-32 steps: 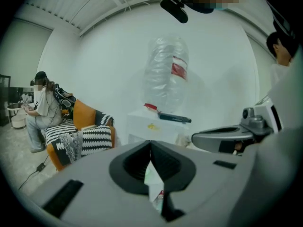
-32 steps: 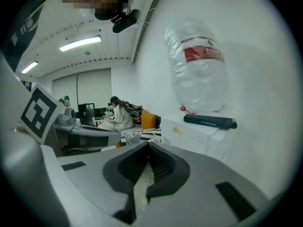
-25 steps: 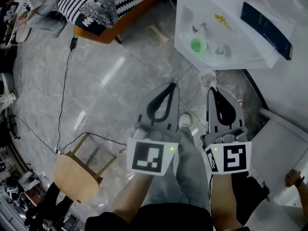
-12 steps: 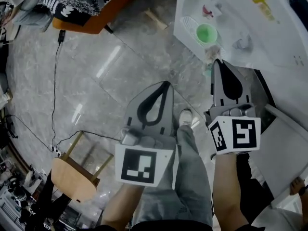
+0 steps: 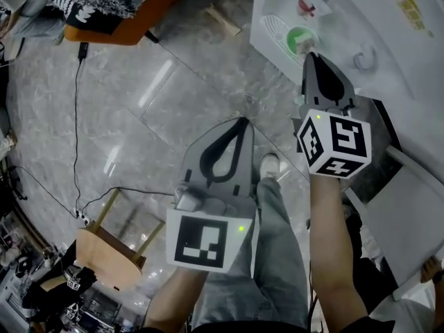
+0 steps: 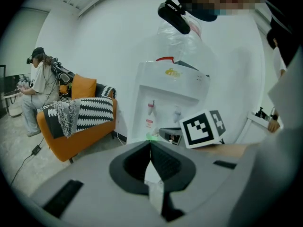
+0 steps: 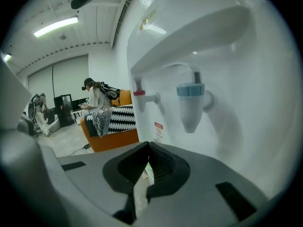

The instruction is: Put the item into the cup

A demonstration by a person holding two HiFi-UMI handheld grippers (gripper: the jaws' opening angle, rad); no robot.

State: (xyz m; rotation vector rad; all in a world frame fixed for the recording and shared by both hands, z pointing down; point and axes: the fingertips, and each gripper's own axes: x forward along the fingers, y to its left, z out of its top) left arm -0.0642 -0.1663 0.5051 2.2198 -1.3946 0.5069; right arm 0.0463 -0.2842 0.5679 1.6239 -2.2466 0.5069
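A green cup [image 5: 298, 39] stands on the drip tray of a white water dispenser [image 5: 388, 26], below its red tap [image 5: 309, 4]. My right gripper [image 5: 309, 53] reaches to the cup's near rim, its jaws shut on a small whitish item [image 5: 305, 44] that hangs over the cup. In the right gripper view the right gripper [image 7: 149, 146] points under the blue tap [image 7: 191, 103]. My left gripper [image 5: 240, 122] hovers over the floor, shut, with nothing held. From the left gripper [image 6: 150, 144] the dispenser [image 6: 170, 103] and a green glimpse of the cup [image 6: 152, 137] lie ahead.
An orange sofa [image 5: 132, 19] with a black-and-white striped blanket stands at the back left. A wooden stool [image 5: 104, 255] and a black cable [image 5: 78, 123] are on the marble floor. My own leg and shoe [image 5: 269, 164] are below. A person stands by the sofa [image 6: 38, 89].
My right gripper has moved forward with the whitish item, from over the floor up to the green cup at the dispenser. The left gripper has hardly moved.
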